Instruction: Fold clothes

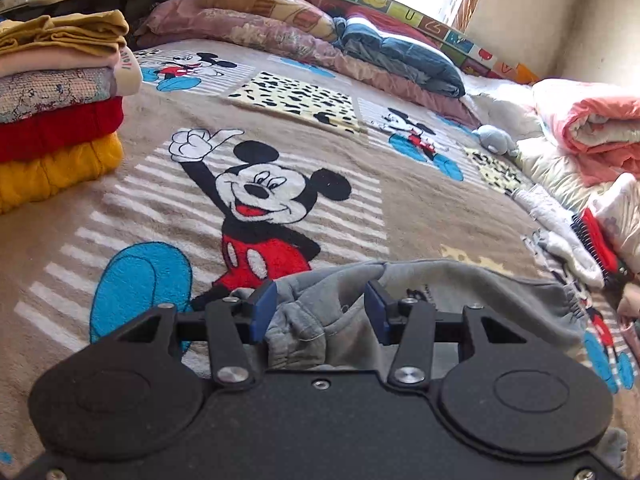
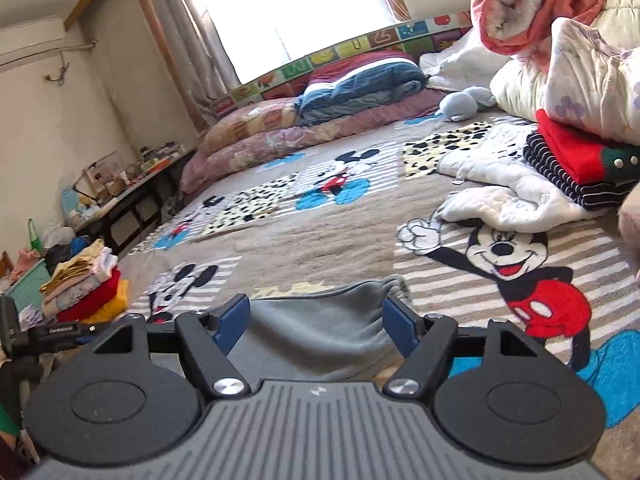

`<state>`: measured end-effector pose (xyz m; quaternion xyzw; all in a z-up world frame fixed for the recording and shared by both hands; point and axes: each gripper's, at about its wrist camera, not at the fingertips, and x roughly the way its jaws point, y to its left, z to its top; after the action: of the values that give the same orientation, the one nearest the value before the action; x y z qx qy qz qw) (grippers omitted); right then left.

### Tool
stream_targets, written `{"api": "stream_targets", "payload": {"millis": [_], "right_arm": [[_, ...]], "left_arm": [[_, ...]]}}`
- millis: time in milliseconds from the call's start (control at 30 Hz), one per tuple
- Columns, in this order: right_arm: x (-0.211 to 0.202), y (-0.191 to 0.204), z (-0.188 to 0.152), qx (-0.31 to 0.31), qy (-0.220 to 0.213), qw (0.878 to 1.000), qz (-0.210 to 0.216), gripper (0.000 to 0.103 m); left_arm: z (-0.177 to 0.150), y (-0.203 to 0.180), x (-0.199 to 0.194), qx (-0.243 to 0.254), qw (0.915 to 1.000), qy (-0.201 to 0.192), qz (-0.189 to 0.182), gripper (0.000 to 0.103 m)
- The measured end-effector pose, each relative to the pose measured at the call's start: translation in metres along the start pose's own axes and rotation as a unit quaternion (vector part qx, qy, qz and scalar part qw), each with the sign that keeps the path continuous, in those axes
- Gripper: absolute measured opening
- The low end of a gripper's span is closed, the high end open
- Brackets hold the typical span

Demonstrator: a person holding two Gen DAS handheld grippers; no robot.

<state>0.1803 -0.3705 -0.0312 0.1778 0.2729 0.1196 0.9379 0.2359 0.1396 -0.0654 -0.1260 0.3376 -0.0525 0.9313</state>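
A grey sweat garment with a small cartoon print lies on the cartoon-mouse blanket at the near edge of the bed. My left gripper stands open over its bunched elastic end, with the blue pads on either side of the cloth and a wide gap between them. In the right wrist view the same grey garment lies between the spread pads of my right gripper, which is open too. Its ribbed edge shows just past the right pad.
A stack of folded clothes in yellow, red and pale cloth sits at the left; it shows as the folded stack in the right view. Loose white cloth, a red and striped pile and rolled quilts crowd the right. Pillows line the far side.
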Motion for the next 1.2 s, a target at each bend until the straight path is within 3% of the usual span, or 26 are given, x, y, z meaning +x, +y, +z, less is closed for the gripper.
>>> {"api": "stream_targets", "payload": {"millis": [167, 300, 400, 600, 633, 667, 767, 867, 967, 1133, 1200], "right_arm": [[0.067, -0.031, 0.013, -0.006, 0.051, 0.999, -0.015, 0.061], [0.109, -0.034, 0.010, -0.053, 0.093, 0.994, -0.018, 0.040], [0.130, -0.036, 0.008, -0.074, 0.117, 0.990, -0.028, 0.040], [0.144, -0.042, 0.012, -0.070, 0.131, 0.989, -0.016, 0.038], [0.146, -0.042, 0.012, -0.068, 0.136, 0.988, -0.009, 0.035], [0.149, -0.042, 0.012, -0.066, 0.141, 0.988, -0.003, 0.024], [0.147, -0.043, 0.016, -0.051, 0.133, 0.990, 0.016, 0.015], [0.142, -0.048, 0.030, -0.018, 0.108, 0.993, 0.033, 0.013], [0.147, -0.051, 0.044, -0.011, 0.097, 0.995, 0.015, 0.012], [0.156, -0.054, 0.037, -0.012, 0.098, 0.995, -0.023, 0.012], [0.159, -0.055, 0.033, -0.012, 0.099, 0.994, -0.038, 0.018]], "left_arm": [[-0.004, 0.008, 0.009, 0.000, 0.9999, 0.015, -0.002, 0.047], [-0.005, 0.016, 0.014, -0.012, 0.9997, 0.020, 0.000, 0.047], [-0.007, 0.018, 0.019, -0.012, 0.9995, 0.029, 0.002, 0.047], [-0.009, 0.019, 0.023, -0.012, 0.9994, 0.032, -0.003, 0.047], [-0.009, 0.019, 0.024, -0.011, 0.9994, 0.033, -0.002, 0.047], [-0.010, 0.018, 0.025, -0.009, 0.9994, 0.034, -0.001, 0.047], [-0.012, 0.017, 0.029, -0.002, 0.9993, 0.037, 0.002, 0.047], [-0.014, 0.018, 0.030, 0.001, 0.9991, 0.043, 0.004, 0.047], [-0.015, 0.023, 0.031, -0.011, 0.9989, 0.045, 0.002, 0.045], [-0.014, 0.036, 0.033, -0.050, 0.9975, 0.048, -0.012, 0.044], [-0.014, 0.039, 0.033, -0.059, 0.9970, 0.047, -0.016, 0.044]]}}
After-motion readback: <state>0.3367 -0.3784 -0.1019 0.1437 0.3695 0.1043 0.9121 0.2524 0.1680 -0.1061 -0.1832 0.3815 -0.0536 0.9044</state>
